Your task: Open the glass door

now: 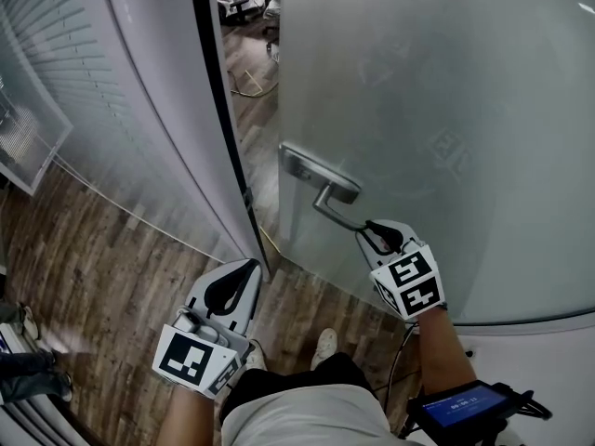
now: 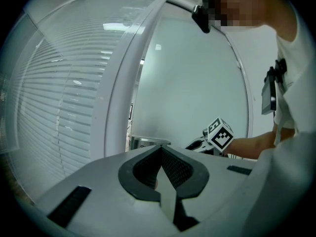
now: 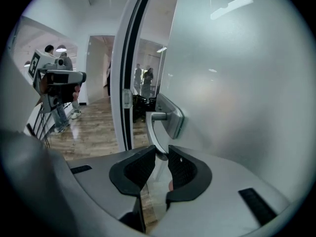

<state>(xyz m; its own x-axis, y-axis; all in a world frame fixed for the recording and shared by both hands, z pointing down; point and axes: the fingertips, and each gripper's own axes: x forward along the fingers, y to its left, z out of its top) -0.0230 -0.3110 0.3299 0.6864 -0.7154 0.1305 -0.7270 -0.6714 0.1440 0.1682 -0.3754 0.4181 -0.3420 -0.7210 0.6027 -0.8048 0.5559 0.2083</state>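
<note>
At door handle: right gripper clamped on the lever, left one idle.
Right gripper (image 1: pixel 381 238) (image 3: pixel 159 154) has its pads closed on the free end of the handle (image 1: pixel 333 212) (image 3: pixel 153 127) of the glass door (image 1: pixel 446 110) (image 3: pixel 237 83). The handle tip is buried between the pads, so how deep it sits can't be read. Door is ajar: a strip of wood floor (image 1: pixel 253 100) shows between its edge and the dark door frame (image 1: pixel 216 110). Frosted glass hides whatever is behind it. Left gripper (image 1: pixel 247 268) (image 2: pixel 161 150) hangs low near the frame, jaws pressed together on nothing. Left gripper view catches mainly the right gripper's marker cube (image 2: pixel 218 135); its jaws are hard to make out there.
</note>
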